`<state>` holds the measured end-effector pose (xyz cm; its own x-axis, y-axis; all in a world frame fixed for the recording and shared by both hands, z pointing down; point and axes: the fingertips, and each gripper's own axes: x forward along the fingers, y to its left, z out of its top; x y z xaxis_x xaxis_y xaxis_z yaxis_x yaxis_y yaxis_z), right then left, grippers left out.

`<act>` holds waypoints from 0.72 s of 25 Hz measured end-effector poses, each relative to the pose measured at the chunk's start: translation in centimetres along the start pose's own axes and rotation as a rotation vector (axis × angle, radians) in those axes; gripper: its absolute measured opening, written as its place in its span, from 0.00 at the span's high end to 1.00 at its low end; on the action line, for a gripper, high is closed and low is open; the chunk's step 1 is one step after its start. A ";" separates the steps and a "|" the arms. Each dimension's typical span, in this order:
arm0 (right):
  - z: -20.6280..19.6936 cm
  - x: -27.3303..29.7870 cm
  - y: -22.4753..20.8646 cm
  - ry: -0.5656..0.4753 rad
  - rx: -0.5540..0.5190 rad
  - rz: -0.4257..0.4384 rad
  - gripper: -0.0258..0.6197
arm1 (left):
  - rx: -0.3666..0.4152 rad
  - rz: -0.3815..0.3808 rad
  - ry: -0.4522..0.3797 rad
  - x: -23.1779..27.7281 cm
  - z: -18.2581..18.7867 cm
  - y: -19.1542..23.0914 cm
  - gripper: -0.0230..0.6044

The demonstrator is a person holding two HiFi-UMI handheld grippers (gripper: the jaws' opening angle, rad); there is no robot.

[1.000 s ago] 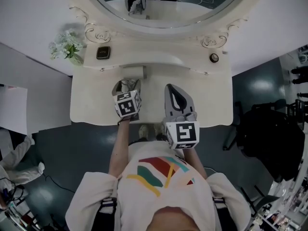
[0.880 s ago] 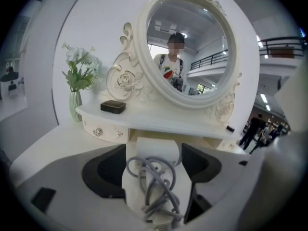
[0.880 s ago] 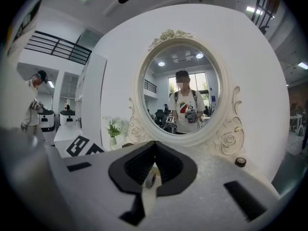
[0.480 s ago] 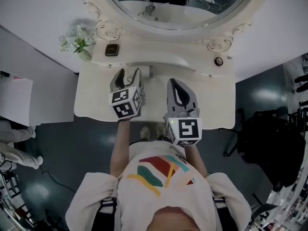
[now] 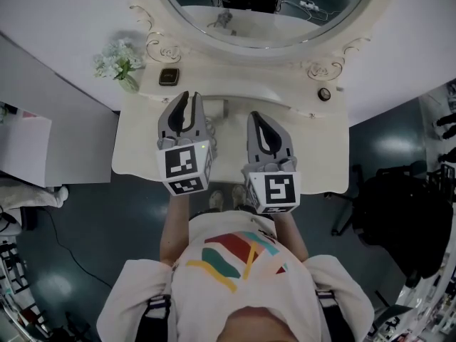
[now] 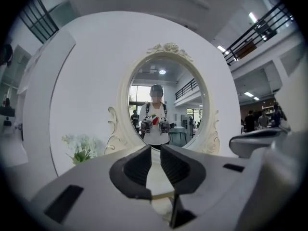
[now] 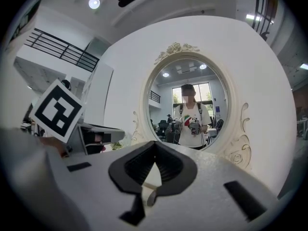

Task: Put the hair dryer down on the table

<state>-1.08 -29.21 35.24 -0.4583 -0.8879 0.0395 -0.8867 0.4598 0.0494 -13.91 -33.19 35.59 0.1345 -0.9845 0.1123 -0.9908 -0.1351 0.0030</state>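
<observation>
Hovering above the cream counter (image 5: 317, 155), both tongs point toward the far wall. The left tongs (image 5: 187, 97) have just been closing to a slim gap with nothing between them; the right tongs (image 5: 258, 117) are closed and empty. Just right of the left tongs, a pale hair dryer (image 5: 212, 128) lies on the counter, mostly hidden. Farther back are flowers (image 5: 117, 61) at left and an oval mirror (image 5: 285, 27)
</observation>
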 end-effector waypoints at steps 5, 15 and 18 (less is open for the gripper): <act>0.8 -0.1 0.1 -0.016 0.016 0.000 0.96 | 0.017 0.000 -0.089 -1.2 2.3 -0.3 0.94; 0.5 -1.2 0.0 -0.024 0.036 -0.013 0.96 | 0.050 -0.050 -0.192 -5.1 5.4 -2.4 0.95; 0.9 -1.2 0.1 -0.024 0.015 -0.012 0.96 | 0.046 -0.051 -0.180 -5.0 5.2 -2.5 0.95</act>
<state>-0.68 -28.09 34.33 -0.4489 -0.8935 0.0151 -0.8928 0.4491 0.0350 -12.03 -28.47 29.81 0.1890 -0.9797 -0.0668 -0.9816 -0.1864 -0.0422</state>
